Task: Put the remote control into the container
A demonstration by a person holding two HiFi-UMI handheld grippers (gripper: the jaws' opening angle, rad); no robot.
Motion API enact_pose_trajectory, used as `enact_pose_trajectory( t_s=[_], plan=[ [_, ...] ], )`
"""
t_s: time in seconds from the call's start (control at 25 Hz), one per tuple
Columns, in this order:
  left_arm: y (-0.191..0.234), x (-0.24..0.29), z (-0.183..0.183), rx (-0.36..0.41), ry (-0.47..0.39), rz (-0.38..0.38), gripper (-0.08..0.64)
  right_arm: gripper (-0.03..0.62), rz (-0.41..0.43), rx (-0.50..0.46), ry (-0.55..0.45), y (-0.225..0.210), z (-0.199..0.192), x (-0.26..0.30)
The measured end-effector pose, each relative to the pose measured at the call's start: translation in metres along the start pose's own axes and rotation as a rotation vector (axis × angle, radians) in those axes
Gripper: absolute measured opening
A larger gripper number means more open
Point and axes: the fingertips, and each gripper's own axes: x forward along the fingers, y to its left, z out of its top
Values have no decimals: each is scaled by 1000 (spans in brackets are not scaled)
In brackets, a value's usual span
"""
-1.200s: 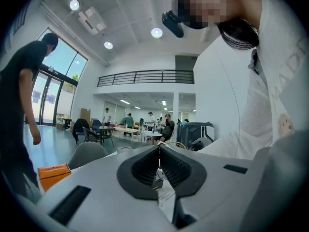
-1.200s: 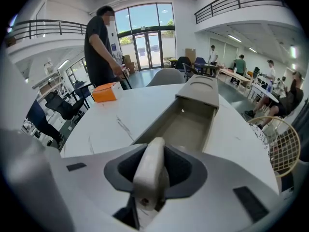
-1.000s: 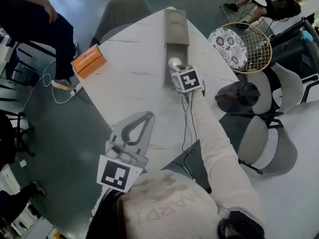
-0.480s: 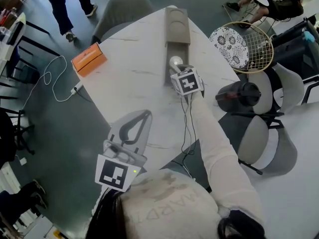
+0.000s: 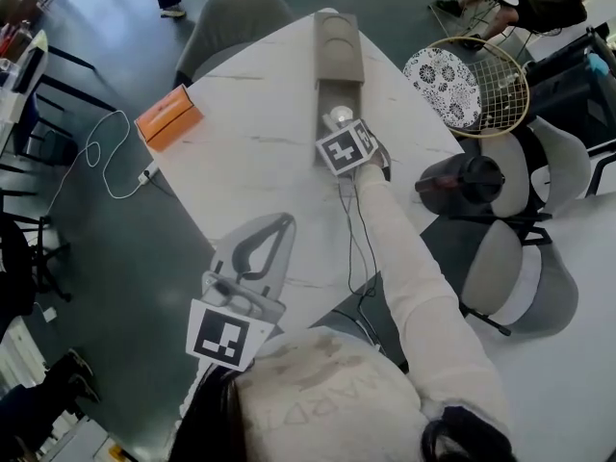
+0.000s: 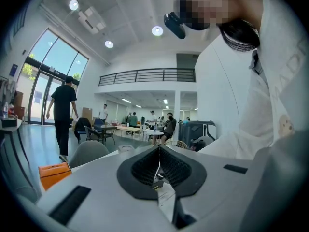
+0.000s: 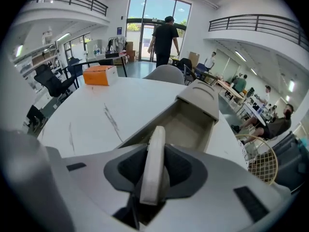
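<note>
While its jaws are pinching the remote (image 7: pixel 153 170) edge-on, the right claw (image 7: pixel 157 149) is hovering over the near end of the open container (image 7: pixel 190 124), lying toward 12 o'clock on the tabletop (image 7: pixel 96 115). Left claw (image 6: pixel 159 153) is sitting closed, empty, at 7 o'clock.
</note>
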Motion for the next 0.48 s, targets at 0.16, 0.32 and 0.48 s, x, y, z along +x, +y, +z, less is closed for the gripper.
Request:
enact_pose_trajectory(
  t_s=[0.16, 0.32, 0.48],
  plan=[
    [2, 1, -1, -6, 0, 9, 14, 112, 61, 118, 27, 4, 4, 11],
    [4, 0, -2, -12, 1, 15, 14, 112, 138, 279, 30, 1, -1, 16],
    [4, 0, -3, -17, 4, 19, 14, 112, 225, 390, 45, 0, -4, 16]
  ],
)
